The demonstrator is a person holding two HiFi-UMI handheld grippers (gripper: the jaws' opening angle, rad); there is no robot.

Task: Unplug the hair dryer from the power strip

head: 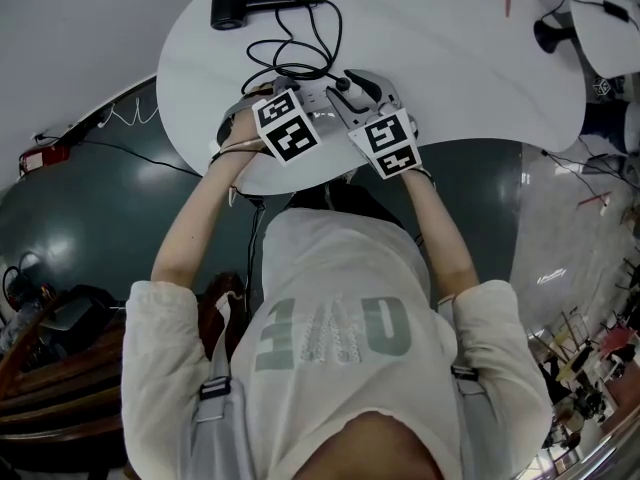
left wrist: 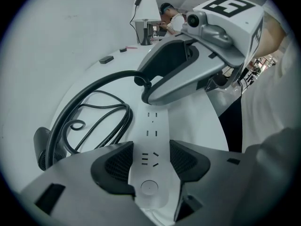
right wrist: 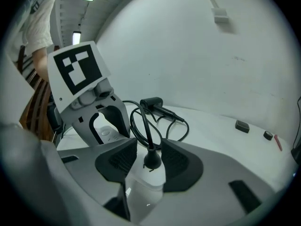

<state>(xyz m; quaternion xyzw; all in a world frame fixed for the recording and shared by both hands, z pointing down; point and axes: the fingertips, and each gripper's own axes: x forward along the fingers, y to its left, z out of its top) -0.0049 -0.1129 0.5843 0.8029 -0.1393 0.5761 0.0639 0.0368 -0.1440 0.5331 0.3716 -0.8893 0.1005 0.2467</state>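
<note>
At the near edge of the round white counter [head: 450, 78] the two tools sit side by side, each over one end of the white power strip [left wrist: 151, 126]. The left tool [left wrist: 151, 147] points steeply down at the end with the round button. Its ribbed pads sit against the two long sides of the strip, closed on it and holding it to the counter.

The right tool [right wrist: 149, 149] is tilted less steeply over the other end. Its jaws stand wide apart, with the black plug [right wrist: 151, 160] upright between them on the strip – neither pad touches it, and a gap shows on each side. Whether the plug is fully seated in its socket I cannot tell.

From the plug the black cord [left wrist: 94, 84] rises between the right tool's jaws and runs away across the counter in several loose loops. It ends at the black hair dryer [head: 228, 2], which lies on its side near the far edge, well apart from both tools. Further right along that far side lie a small dark block [right wrist: 242, 125] and a thin red stick [head: 507, 0].
</note>
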